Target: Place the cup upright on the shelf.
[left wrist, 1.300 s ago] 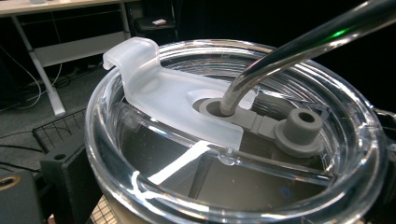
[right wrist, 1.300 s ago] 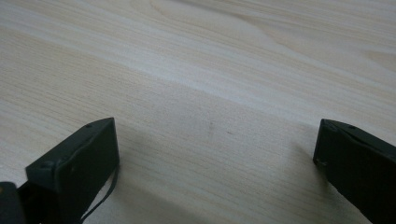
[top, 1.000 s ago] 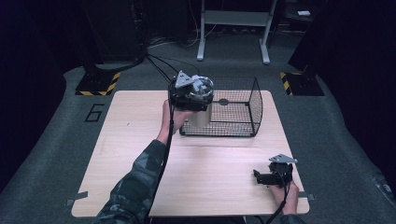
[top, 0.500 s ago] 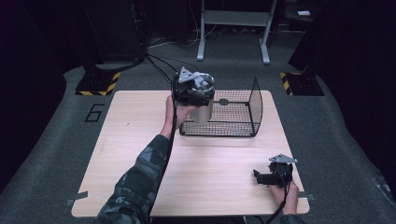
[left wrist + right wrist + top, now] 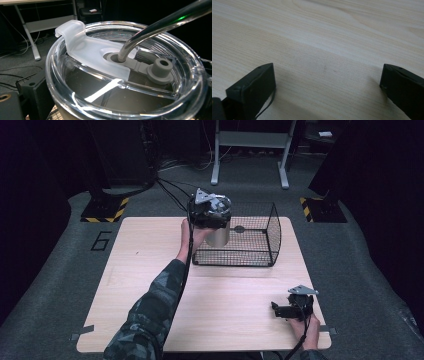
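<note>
Right tongs [image 5: 278, 309]: nearest the person, low over the near right corner of the counter [image 5: 150, 285], held in the right hand [image 5: 306, 327]. The right gripper view shows the two black jaws spread wide with bare wood between them; they hold nothing.

Left sleeve [image 5: 150, 315]: a camouflage forearm stretches from the near edge toward the far middle of the counter.

Left tongs [image 5: 210, 212]: raised at the far middle of the counter, sitting over the top of the tumbler. The tumbler appears carried by them, yet the jaws are hidden behind its lid, so I cannot tell how they stand.

Tumbler [image 5: 218, 235]: a metal cup, upright, at the near left corner of the basket, seemingly above or just inside its wall. The left gripper view shows its clear lid [image 5: 125, 72], a frosted slider [image 5: 92, 52] and a metal straw [image 5: 160, 25] rising through the lid's hole.

Wire basket [image 5: 270, 237]: black mesh, on the far right part of the counter, open at the top.

Progress: my guess is the tumbler is being put into the basket. It is lifted and brought to the basket; lowering it inside and letting go appear to be left.
</note>
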A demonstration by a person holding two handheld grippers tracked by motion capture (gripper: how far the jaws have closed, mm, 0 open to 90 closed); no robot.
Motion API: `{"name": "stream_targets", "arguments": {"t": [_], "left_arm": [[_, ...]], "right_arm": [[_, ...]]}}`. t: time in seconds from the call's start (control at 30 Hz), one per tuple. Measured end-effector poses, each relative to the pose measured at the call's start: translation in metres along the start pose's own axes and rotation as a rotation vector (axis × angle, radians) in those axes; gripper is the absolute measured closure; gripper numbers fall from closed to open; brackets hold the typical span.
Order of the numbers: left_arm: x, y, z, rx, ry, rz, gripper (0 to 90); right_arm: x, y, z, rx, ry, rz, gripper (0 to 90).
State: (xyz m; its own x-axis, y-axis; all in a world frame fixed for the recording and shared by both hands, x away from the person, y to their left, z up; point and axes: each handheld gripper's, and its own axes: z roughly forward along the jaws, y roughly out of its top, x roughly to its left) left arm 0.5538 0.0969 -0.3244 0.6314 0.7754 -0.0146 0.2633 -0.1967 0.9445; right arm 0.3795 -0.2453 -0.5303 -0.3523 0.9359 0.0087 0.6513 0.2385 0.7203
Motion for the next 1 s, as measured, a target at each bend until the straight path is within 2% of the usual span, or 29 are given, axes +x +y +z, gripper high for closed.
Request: {"name": "stream_targets", "arguments": {"t": [0.5,0.6,0.7,1.0], "left_arm": [[-0.004,-0.014,0.030,0.023,0.035,-0.027,3.9],[-0.004,-0.017,0.035,0.025,0.052,-0.021,3.9],[-0.006,-0.021,0.040,0.019,0.056,-0.041,3.9],[-0.008,-0.032,0.052,0.031,0.070,-0.056,3.9]], "right_arm": [[0.000,0.000,0.000,-0.001,0.000,-0.001,0.1],[0.000,0.000,0.000,-0.001,0.000,-0.002,0.1],[0.000,0.000,0.000,0.001,0.001,-0.002,0.1],[0.000,0.000,0.000,-0.006,-0.005,-0.001,0.1]]}}
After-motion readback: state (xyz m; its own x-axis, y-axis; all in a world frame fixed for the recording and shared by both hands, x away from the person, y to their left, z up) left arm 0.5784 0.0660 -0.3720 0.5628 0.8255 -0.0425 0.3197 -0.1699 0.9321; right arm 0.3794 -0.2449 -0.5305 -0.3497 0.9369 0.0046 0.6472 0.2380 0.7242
